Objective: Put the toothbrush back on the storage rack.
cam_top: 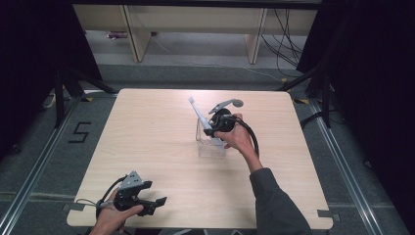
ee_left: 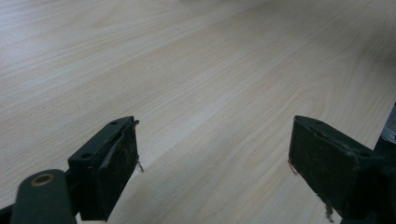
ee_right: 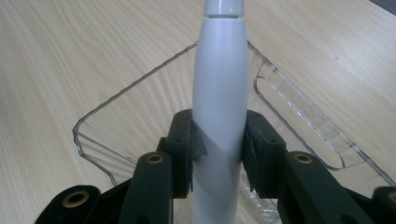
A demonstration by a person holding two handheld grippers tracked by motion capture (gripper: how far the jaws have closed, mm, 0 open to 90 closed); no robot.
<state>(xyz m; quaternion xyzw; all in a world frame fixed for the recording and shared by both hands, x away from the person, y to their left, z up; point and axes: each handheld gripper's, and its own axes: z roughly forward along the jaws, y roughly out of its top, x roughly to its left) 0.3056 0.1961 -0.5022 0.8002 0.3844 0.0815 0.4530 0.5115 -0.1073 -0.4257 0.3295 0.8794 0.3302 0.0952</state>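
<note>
Right gripper view: right gripper (ee_right: 218, 149) clamped on white toothbrush handle (ee_right: 219, 93), clear plastic box (ee_right: 299, 107) beneath it; left gripper (ee_left: 212, 161) open over bare table (ee_left: 187, 70).

A single black figure "5" (cam_top: 79, 132) is marked on the grey floor (cam_top: 44, 161), left of the surface (cam_top: 161, 147) in the high view. No other writing, label or brand can be read anywhere.

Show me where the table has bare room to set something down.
Bare: the table left of the clear container, its far edge, and the right side. Crowded: around the container, where the right gripper holds the toothbrush, and the near-left corner by the left gripper.
</note>
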